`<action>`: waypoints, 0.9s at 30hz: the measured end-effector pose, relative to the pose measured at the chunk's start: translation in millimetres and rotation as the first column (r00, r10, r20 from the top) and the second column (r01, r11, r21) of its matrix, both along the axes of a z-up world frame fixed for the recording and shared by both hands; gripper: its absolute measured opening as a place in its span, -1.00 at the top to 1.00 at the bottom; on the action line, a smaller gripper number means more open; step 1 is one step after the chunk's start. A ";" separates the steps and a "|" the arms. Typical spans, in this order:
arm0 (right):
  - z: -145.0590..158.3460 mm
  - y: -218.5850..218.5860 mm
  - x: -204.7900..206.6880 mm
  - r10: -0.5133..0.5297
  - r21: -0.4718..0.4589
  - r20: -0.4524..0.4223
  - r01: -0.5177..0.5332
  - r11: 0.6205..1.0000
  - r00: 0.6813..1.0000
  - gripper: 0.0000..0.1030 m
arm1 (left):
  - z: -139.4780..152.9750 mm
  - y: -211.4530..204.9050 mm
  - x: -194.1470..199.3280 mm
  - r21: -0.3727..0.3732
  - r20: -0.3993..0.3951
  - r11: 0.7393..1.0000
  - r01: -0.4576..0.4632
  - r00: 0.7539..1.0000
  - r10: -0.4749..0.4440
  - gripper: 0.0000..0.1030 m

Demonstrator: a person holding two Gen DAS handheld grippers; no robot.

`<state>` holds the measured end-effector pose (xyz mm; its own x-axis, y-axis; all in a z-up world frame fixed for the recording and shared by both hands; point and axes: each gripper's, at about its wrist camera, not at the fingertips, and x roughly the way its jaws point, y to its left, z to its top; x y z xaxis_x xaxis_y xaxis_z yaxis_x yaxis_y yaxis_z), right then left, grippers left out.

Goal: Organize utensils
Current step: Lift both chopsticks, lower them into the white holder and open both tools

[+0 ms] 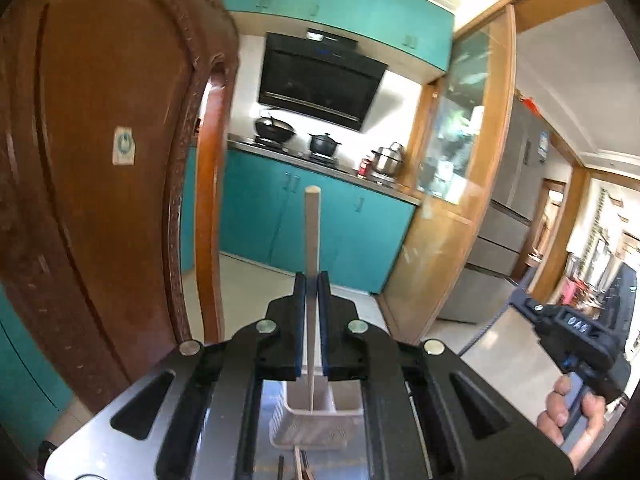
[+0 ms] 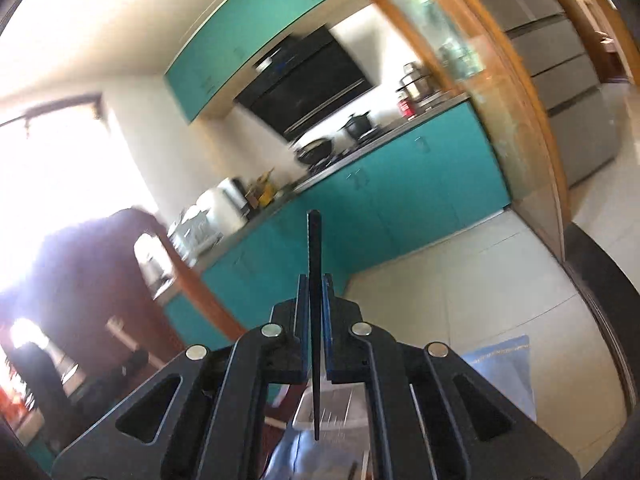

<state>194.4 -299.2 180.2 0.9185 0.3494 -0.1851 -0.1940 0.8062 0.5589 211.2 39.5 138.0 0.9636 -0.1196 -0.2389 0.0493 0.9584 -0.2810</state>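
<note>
L gripper (image 1: 311,280) is held up, pointed roughly level with a slight downward tilt, facing the kitchen counter (image 1: 320,168) w/ teal cabinets. Its jaws are closed nearly all the way, clamped on a pale wooden chopstick (image 1: 311,232). The chopstick is pinched partway along its length: the blunt end is seen well ahead of the fingertips, the thin end runs back under the gripper body, over a white basket (image 1: 316,420) seen low in the L wrist view. More sticks (image 1: 298,464), dark and wooden, are seen at the bottom edge in front of the basket.

R gripper (image 2: 315,284) is likewise raised and near level, but rolled, so the kitchen is seen tilted. Its jaws are closed almost fully on a black chopstick (image 2: 315,248), gripped mid-length, thick end forward, thin tip back over a clear container (image 2: 340,404); blurred, so no detail can be given.

In the L wrist view, the R gripper's body (image 1: 572,332) is seen at lower right, held by a hand (image 1: 568,412) wrapped round the grip.
</note>
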 end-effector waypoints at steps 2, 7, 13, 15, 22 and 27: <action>-10.6 4.6 9.1 -0.036 -0.026 -0.005 0.036 0.999 0.999 0.87 | -8.2 -0.1 13.1 -0.006 -0.010 1.000 -0.019 1.000 0.019 0.87; -48.3 32.1 27.8 -0.035 -0.165 -0.086 0.021 0.986 0.996 0.87 | -41.0 -17.0 48.0 0.035 -0.063 0.999 -0.031 0.997 0.033 0.87; -81.8 48.6 17.6 -0.002 -0.273 -0.129 -0.033 0.961 0.992 0.87 | -83.1 -29.8 65.4 0.074 -0.164 0.997 -0.013 0.986 0.025 0.87; -84.4 48.4 14.2 0.005 -0.274 -0.129 -0.041 0.961 0.992 0.87 | -88.8 -29.7 66.8 0.075 -0.177 0.997 -0.006 0.984 0.019 0.87; -80.0 45.6 -8.6 -0.004 -0.304 -0.086 -0.022 0.953 0.996 0.77 | -100.4 -35.1 62.7 0.108 -0.191 0.994 0.002 0.981 0.019 0.87; -74.7 38.0 -37.0 -0.017 -0.320 0.000 0.016 0.947 1.000 0.33 | -100.4 -33.6 52.6 0.124 -0.178 0.992 0.005 0.984 0.018 0.65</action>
<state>157.4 -261.2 105.5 0.9228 0.2563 -0.2876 -0.1782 0.9459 0.2712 263.8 5.9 37.6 0.9048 -0.0725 -0.4195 0.0027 0.9863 -0.1647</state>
